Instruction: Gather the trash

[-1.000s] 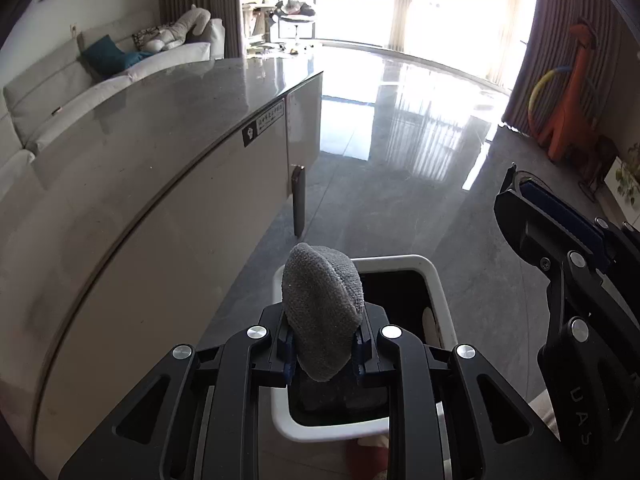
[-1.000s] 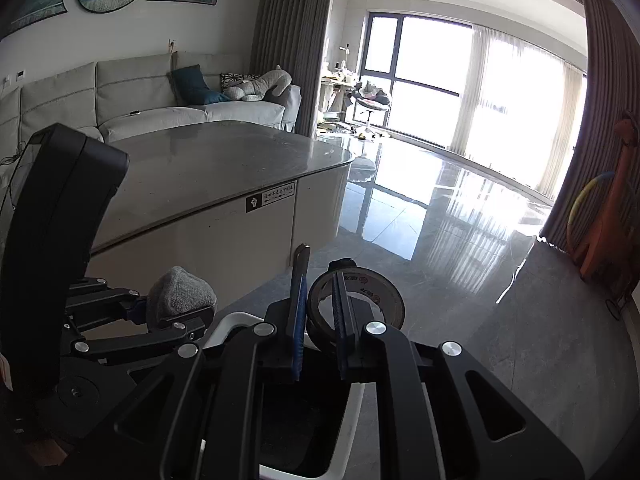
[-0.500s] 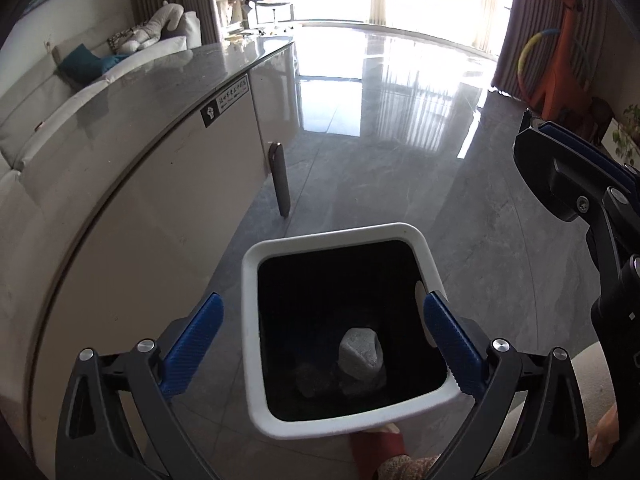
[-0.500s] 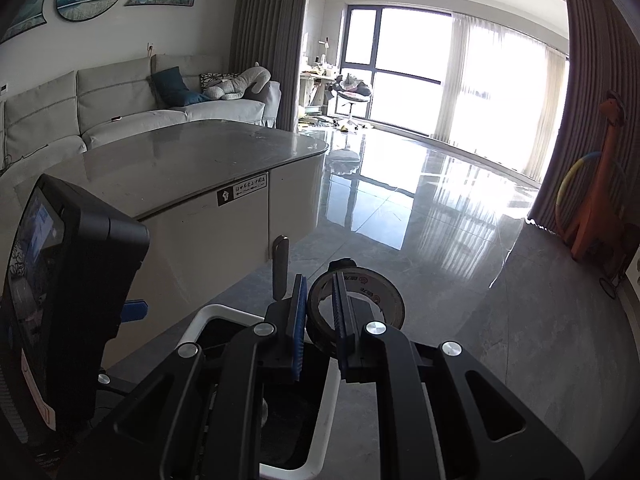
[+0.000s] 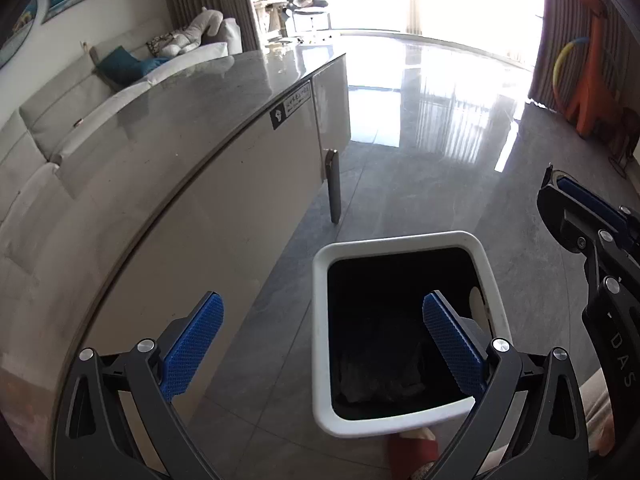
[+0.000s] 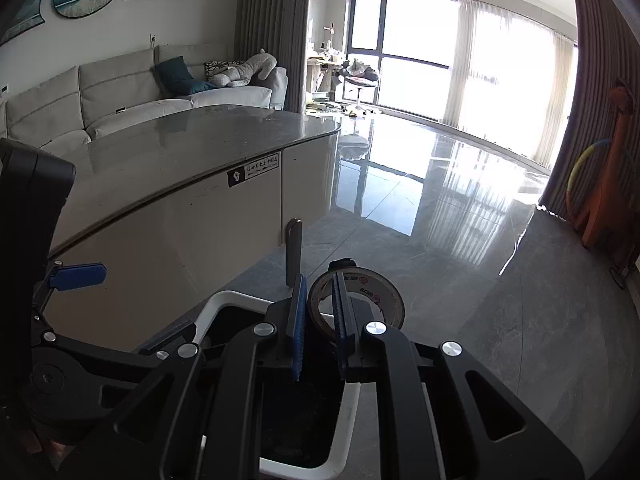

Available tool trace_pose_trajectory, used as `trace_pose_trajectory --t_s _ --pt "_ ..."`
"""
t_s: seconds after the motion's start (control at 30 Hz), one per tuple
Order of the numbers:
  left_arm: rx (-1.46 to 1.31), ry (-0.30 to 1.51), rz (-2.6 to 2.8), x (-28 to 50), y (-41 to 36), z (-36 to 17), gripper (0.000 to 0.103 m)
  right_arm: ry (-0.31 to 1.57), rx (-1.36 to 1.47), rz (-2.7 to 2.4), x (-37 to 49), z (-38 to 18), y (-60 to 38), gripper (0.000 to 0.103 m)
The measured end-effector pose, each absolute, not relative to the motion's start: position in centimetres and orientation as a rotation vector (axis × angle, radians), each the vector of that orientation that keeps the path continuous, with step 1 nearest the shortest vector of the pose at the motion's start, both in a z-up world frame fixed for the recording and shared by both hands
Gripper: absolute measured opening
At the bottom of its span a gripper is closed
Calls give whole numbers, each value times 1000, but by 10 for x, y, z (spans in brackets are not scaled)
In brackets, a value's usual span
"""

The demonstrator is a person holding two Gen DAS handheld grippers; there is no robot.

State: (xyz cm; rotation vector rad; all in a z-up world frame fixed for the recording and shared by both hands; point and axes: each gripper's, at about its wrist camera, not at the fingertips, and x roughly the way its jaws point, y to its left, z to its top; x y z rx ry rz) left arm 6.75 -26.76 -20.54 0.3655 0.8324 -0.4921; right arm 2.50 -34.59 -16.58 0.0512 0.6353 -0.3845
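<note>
The left gripper [image 5: 322,340] hangs with its blue pads spread wide and nothing between them; below and slightly right of it stands the bin [image 5: 400,242], white-rimmed with a dark inside, and some grey stuff lies on its bottom, too dim to name. The right gripper [image 6: 320,320] pinches a tape roll [image 6: 360,300] by its wall, one pad inside the ring and one outside; the roll stands on edge ahead of the pads. The bin's rim [image 6: 224,300] shows under and left of this gripper, so the roll seems to hang near the rim's far side rather than over the middle of the opening; I cannot tell exactly.

The step in hand, as I judge it, is dropping the roll in. Done well, that means bringing the right gripper back and left until the roll is plainly over the dark opening; then lowering a little and spreading the pads fully, since the inner pad could catch the ring; and keeping the left gripper aside so the two do not knock.
</note>
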Motion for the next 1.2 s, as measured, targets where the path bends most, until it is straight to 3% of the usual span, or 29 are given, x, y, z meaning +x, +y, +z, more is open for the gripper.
trace_pose_trajectory --t_s 0.43,0.47,0.5,0.53,0.63,1.2 --pt "260 805 -378 91 -221 -184 98 863 32 -313 62 -231 -315 17" --pt "259 805 -382 91 -221 -184 98 869 34 -318 63 -232 -316 41" --pt "260 806 -384 91 -221 -183 98 864 35 -338 62 -232 -317 87" --pt "260 805 -385 90 -221 -183 98 842 33 -373 61 -229 -319 101" --pt "254 799 -387 88 -218 -180 98 760 26 -397 55 -219 -319 99" --pt "219 759 -365 79 -201 -159 98 703 32 -365 51 -203 -315 99"
